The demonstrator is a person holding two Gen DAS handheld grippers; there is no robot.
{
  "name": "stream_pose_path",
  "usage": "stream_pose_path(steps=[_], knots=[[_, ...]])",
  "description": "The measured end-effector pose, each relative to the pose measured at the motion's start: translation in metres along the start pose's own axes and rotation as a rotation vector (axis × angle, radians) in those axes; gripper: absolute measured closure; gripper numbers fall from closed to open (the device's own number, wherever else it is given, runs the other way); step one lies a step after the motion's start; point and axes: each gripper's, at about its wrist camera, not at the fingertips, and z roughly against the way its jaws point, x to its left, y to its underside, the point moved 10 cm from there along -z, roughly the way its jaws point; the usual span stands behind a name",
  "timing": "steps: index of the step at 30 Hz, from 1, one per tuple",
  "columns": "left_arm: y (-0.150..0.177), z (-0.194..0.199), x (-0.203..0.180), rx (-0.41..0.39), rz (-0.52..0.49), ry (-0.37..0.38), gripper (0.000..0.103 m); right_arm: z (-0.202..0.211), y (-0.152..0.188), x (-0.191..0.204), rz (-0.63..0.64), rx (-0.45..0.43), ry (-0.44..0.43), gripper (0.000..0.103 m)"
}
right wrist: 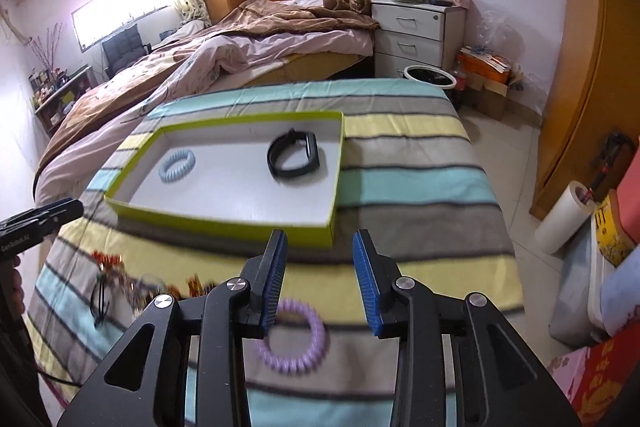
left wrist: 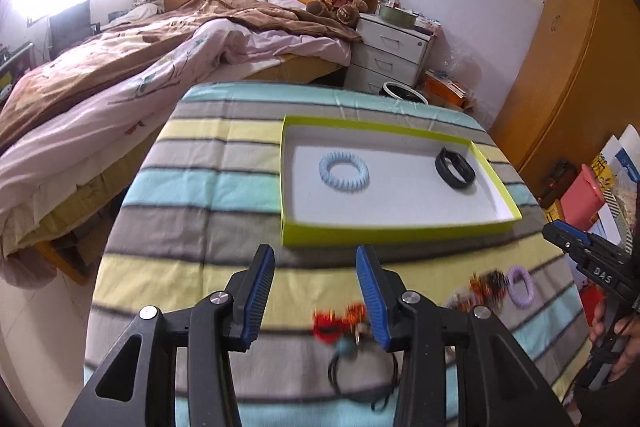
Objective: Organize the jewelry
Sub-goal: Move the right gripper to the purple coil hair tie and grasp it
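A shallow green-rimmed box (left wrist: 384, 233) (right wrist: 224, 225) lies on the striped cloth, holding a pale blue spiral ring (left wrist: 344, 171) (right wrist: 177, 165) and a black band (left wrist: 456, 173) (right wrist: 294, 155). My left gripper (left wrist: 316, 269) hangs open and empty above the cloth, short of the box. Below it lie red and orange trinkets (left wrist: 340, 323) and a black cord (left wrist: 360, 375). My right gripper (right wrist: 320, 255) is open and empty too, above a purple spiral ring (right wrist: 294, 341) (left wrist: 520, 285). More beaded pieces (right wrist: 120, 275) lie to its left.
The cloth covers a small table (left wrist: 180, 227) whose far edge meets a bed (left wrist: 140, 67). A white drawer unit (right wrist: 416, 35) and bin (right wrist: 430, 75) stand behind. A wooden wardrobe (right wrist: 592, 67), a paper roll (right wrist: 564, 223) and boxes (left wrist: 584, 195) crowd the right side.
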Motion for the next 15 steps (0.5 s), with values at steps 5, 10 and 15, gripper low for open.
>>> stream_pose_path(steps=[5,10,15], knots=[[0.026,0.012,0.005,0.012,0.032,0.031,0.061,0.001,0.029,-0.001,-0.004,0.046,-0.008,0.068],[0.052,0.010,0.009,0.060,0.060,0.020,0.061,0.000,0.047,-0.002,-0.001,0.071,-0.010,0.068],[0.067,0.013,0.002,0.074,0.073,0.089,0.061,-0.008,0.058,0.001,0.005,0.104,-0.011,0.068]])
